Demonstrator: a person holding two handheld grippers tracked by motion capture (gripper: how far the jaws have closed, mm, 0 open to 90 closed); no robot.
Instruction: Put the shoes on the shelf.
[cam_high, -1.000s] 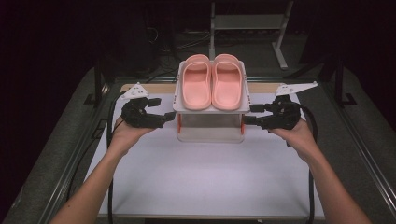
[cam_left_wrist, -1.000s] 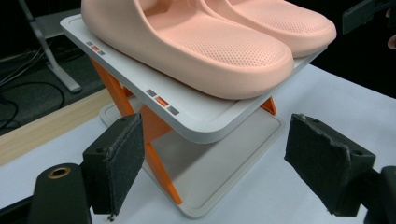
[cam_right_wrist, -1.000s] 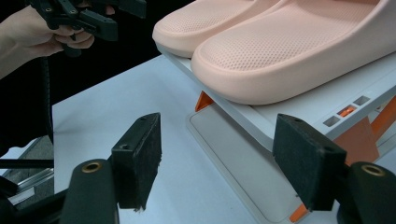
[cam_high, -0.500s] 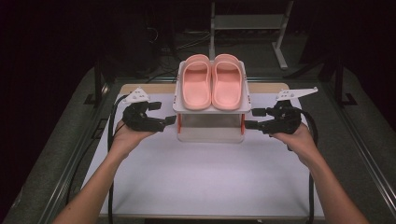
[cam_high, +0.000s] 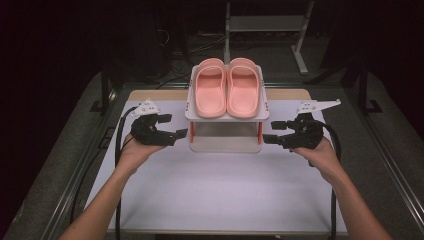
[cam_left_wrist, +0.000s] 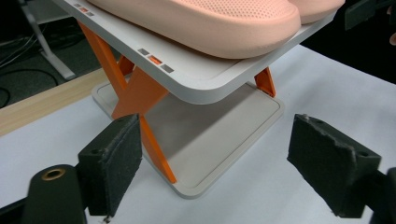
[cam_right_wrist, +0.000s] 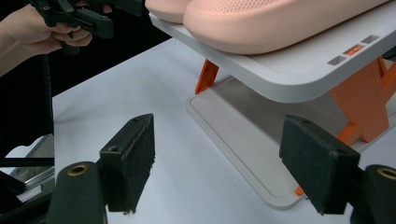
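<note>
A pair of pink slippers (cam_high: 227, 87) lies side by side on the top shelf (cam_high: 227, 118) of a small white rack with orange crossed legs. My left gripper (cam_high: 172, 126) hovers just off the rack's left side, open, with nothing between its pads. My right gripper (cam_high: 274, 131) is off the rack's right side; its jaws have just been opening and nothing is between them. In the left gripper view the open jaws (cam_left_wrist: 219, 158) frame the rack's base plate (cam_left_wrist: 219, 154) under a slipper (cam_left_wrist: 210, 23). The right gripper view shows wide-open jaws (cam_right_wrist: 223, 158) before the shelf's corner (cam_right_wrist: 289, 79).
The rack stands at the back middle of a white table mat (cam_high: 215, 195). A wooden strip (cam_high: 150, 95) runs along the far edge. A metal stand (cam_high: 265, 30) rises on the dark floor behind. Black cables (cam_high: 119, 150) trail from both grippers toward me.
Both grippers have dropped slightly beside the rack, and the right one's jaws have spread wider. The rack and slippers have not moved.
</note>
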